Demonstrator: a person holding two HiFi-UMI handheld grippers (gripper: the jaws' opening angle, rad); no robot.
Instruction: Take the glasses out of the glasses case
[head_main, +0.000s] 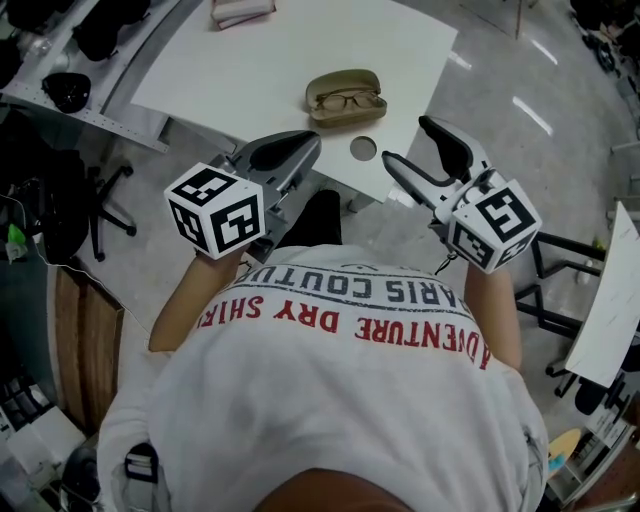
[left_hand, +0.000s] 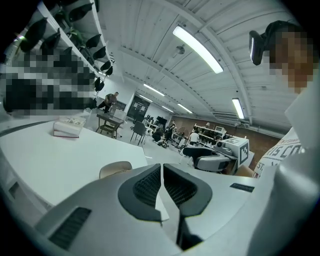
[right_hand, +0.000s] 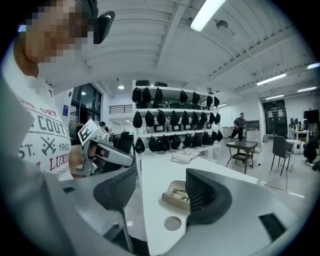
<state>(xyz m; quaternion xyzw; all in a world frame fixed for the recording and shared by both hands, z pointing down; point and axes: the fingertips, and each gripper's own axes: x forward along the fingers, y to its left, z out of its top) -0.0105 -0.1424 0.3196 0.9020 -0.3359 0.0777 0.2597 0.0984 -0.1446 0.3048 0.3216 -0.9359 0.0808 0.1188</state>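
The case (head_main: 346, 97) lies open on the white table (head_main: 250, 70), close to its near edge, w/ the glasses (head_main: 349, 100) inside it. Both grippers are held up by that near edge, apart from the case & not touching it.

The L gripper (head_main: 300, 148) is near & left of the case. Its jaws are pressed together w/ nothing in them. The R gripper (head_main: 407, 140) is near & right of the case, jaws wide apart & empty. In the R gripper view the case shows between those jaws, but farther off. A round hole (head_main: 363, 149) in the table sits between the case & the grippers.

The case's long side runs left to right, w/ the lid on the far side. The glasses lie the same way.

The shirt (head_main: 350, 330) says "ADVENTURE DRY SHIRT" in red.
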